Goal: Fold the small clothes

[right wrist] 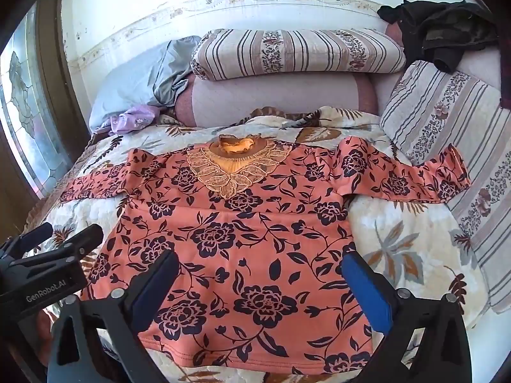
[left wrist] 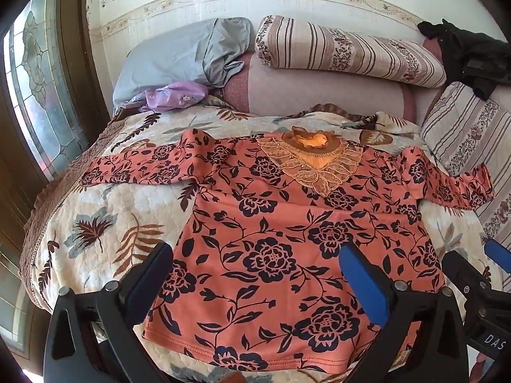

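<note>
While the orange floral top lies flat, front up, on the leaf-print quilt, the left wrist view shows it spread w/ both sleeves out to the sides and the hem nearest the camera. The left gripper hovers over the lower left part of the body, jaws as wide as they go, nothing between them, pads not touching cloth. The left sleeve runs toward the quilt's edge by the window. The lace collar sits at the far end, near the striped pillow. The other tool pokes in at the lower right edge.

Right wrist view: the right gripper hangs over the lower right part of the top, also fully open and empty. The right sleeve drapes partly onto a striped cushion.

Judgement: folding hasn't begun; the first fold is prob. the sleeves inward. To do it well, pinch each cuff only thru its own layer, not the quilt, lift low, lay it across the chest, keep the body smooth. The right sleeve rides up on the cushion, so pull it clear first. The fabric looks stretchy and could bunch.
</note>
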Tool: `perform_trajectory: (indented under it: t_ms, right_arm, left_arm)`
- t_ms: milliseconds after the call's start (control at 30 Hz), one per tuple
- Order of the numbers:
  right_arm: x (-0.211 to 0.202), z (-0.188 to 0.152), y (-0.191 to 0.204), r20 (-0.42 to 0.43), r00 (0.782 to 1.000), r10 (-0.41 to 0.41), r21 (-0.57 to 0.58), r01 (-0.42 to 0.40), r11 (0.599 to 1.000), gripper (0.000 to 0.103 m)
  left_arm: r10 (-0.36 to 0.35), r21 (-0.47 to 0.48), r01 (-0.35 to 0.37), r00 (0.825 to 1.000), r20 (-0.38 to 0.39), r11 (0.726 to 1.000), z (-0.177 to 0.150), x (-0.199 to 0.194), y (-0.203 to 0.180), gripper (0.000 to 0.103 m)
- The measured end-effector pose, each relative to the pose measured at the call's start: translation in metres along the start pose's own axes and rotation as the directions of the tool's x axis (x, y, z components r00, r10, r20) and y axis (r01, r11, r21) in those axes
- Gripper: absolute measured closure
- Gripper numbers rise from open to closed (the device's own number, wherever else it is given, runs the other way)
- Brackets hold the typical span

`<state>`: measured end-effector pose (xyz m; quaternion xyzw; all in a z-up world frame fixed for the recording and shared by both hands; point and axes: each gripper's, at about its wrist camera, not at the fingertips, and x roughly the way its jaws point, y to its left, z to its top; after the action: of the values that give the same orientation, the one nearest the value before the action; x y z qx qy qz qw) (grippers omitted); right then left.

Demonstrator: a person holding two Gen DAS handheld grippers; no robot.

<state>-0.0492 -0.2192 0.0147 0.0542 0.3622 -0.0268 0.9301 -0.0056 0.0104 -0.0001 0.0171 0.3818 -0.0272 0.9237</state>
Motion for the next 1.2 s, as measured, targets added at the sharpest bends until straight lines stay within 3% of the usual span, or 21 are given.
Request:
perform_trajectory:
  t_ms: [133,367,1200]
  right_arm:
    - [0.0006,-0.0009,0.0053,0.003,1.0,-0.013,-0.014,0.013,1.0,0.0]
    - [-0.0005,0.0011,0.0072,0.014,1.0,-0.012,-0.022,0.013,1.0,0.0]
    - [-0.0003,0.0037,0.0093,0.033,0.999,-0.019,-0.029,0.02,0.999,0.0]
  left_arm:
    - [0.012,0.003,-0.012,1.0,-0.009,1.0,0.0041,-0.0004,-0.0072,0.0]
    - [-0.038,0.003,0.038,0.999,-0.021,0.999,0.0021,0.0006,-0.007,0.0]
    - [-0.045,-0.004,0.045,0.999,-0.025,0.999,-0.0006,0.0037,-0.0051,0.0]
